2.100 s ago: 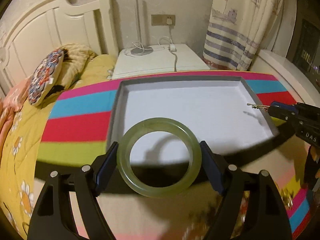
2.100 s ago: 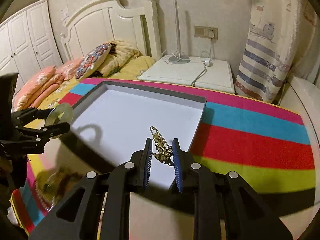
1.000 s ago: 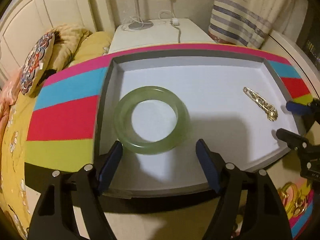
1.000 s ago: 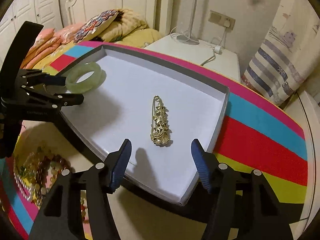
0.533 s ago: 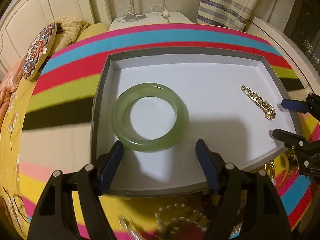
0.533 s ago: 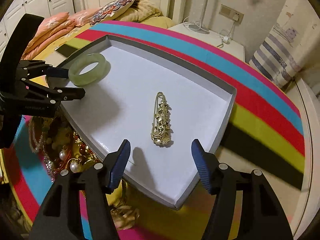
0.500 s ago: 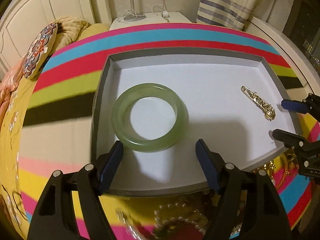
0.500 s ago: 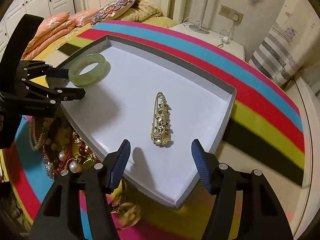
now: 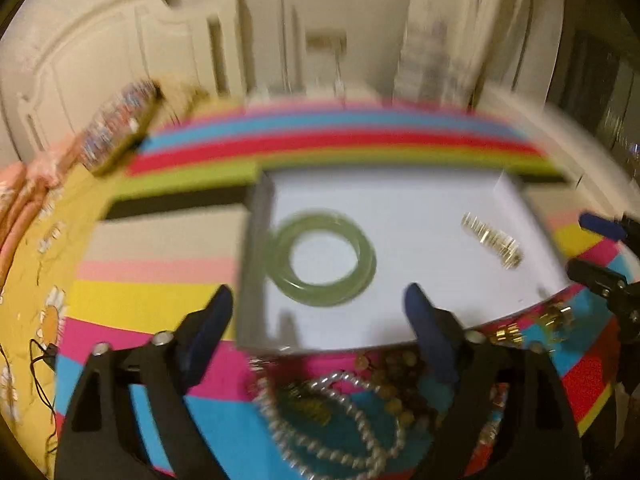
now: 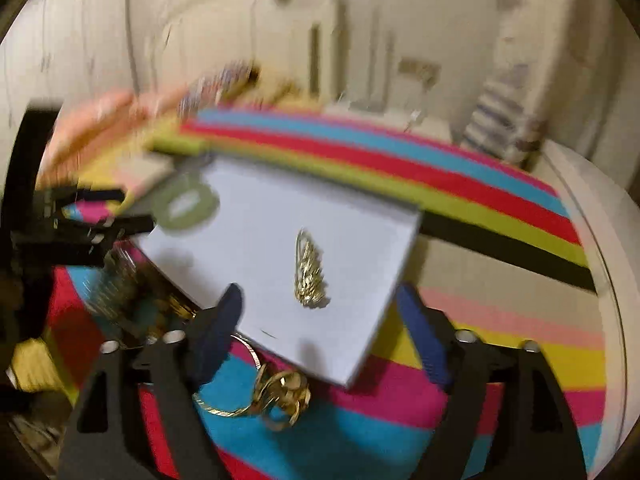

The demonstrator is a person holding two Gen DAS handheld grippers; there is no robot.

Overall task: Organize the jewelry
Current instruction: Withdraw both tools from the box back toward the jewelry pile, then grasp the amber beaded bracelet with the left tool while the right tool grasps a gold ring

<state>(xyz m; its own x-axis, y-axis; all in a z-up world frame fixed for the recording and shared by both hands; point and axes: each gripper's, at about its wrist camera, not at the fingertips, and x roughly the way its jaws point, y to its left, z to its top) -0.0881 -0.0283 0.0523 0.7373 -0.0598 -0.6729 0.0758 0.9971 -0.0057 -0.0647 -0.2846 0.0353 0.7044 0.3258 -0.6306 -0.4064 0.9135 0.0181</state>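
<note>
A green jade bangle [image 9: 322, 258] lies flat in the left part of a shallow white tray [image 9: 400, 320]. A gold brooch [image 9: 490, 244] lies in the tray's right part. My left gripper [image 9: 318, 334] hangs over the tray's near edge, its jaws opening wide with nothing between them. My right gripper [image 10: 320, 330] is back from the brooch [image 10: 308, 274] over the tray's [image 10: 256, 216] near edge, jaws opening, nothing held. The bangle [image 10: 186, 206] shows at the tray's far left. Both views are blurred by motion.
Loose jewelry lies on the striped cloth in front of the tray: a pearl necklace [image 9: 340, 420], brown beads [image 9: 400, 376] and gold pieces [image 10: 280, 394]. A bed with pillows [image 9: 116, 132], a headboard, a nightstand and a curtain [image 9: 436, 32] stand behind.
Both grippers have pulled back from the tray toward the near side and risen a little, and their jaws have spread wider. The bangle and brooch stay in the tray. More loose jewelry shows in front.
</note>
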